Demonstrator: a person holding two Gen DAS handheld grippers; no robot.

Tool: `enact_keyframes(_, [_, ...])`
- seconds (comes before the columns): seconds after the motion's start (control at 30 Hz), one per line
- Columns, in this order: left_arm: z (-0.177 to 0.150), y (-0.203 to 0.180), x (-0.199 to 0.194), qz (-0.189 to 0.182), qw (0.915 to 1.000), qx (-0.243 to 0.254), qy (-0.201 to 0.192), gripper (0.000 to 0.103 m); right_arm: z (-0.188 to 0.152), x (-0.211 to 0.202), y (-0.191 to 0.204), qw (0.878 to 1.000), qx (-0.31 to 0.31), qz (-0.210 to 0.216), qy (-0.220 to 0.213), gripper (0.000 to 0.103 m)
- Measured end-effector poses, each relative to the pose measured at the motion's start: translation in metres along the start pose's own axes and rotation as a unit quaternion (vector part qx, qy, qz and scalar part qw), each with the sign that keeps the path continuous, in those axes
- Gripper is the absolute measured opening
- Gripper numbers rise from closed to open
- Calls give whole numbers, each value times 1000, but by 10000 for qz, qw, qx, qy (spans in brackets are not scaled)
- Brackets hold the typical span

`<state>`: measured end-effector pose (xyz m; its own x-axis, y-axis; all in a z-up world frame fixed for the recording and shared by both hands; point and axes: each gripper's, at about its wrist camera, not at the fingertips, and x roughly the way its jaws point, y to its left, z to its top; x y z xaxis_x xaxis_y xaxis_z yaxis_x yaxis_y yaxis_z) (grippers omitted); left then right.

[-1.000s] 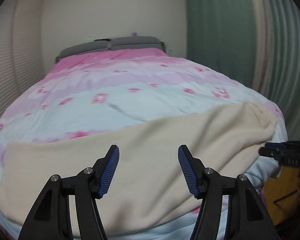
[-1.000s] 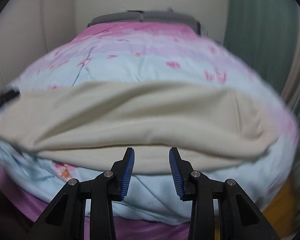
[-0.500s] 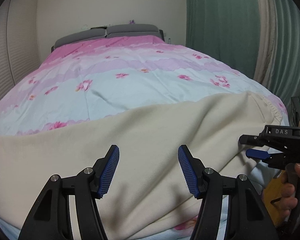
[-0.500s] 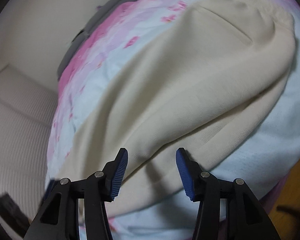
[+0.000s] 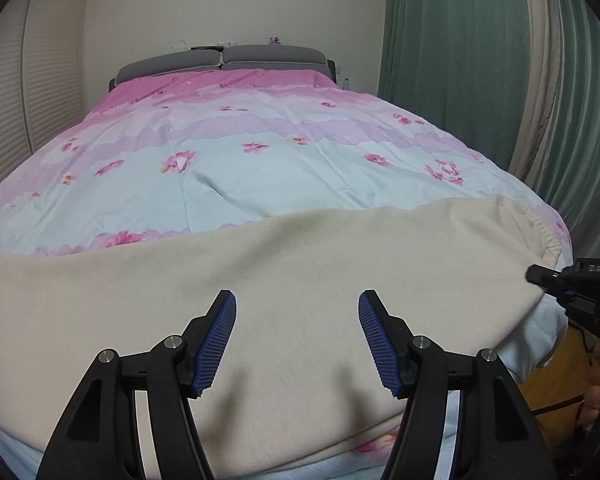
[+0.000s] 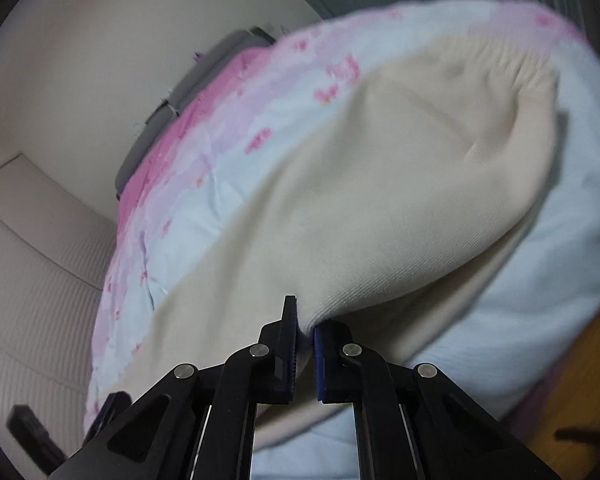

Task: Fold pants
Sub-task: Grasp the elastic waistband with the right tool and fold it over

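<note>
Pants [image 5: 300,280] lie flat across the near end of the bed [image 5: 260,168], cream on floral cover. My right gripper [image 6: 305,344] has just closed, pinching a fold of the pants' edge. My left gripper [image 5: 296,340] hovers over them, jaws spread, gripping nothing.

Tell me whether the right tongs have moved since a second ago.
Yes. The right tongs rolled, the headboard now slanting, advanced to the pants, and just closed on their edge.

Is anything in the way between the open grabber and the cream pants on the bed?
Nothing visible. The left gripper hangs open right over the cream pants, with only air between its fingers and the cloth.
</note>
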<state>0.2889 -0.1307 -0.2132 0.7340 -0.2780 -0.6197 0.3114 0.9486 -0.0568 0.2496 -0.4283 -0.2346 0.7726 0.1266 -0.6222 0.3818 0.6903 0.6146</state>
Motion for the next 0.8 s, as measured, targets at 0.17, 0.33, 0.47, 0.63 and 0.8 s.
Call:
enact_keyframes(0.17, [-4,-3,5,0,10000,30,66,63,-6,-1,-13,9996,77,-84,253,7])
enact_keyframes(0.33, [-10,-11,14,-34,9997,130,216,63,-19,27,-44,9951,539,-79,824,10])
enact_keyframes(0.47, [-9,-23,13,-139,9995,220,201,63,-10,11,-42,9968,357,-223,677,38])
enact_keyframes(0.63, [-1,-46,16,-331,9988,325,155,63,8,-36,-70,9977,474,-465,116,42])
enact_keyframes(0.8, [11,-86,21,-596,9969,513,66,63,63,-48,-113,9919,365,-1122,-460,42])
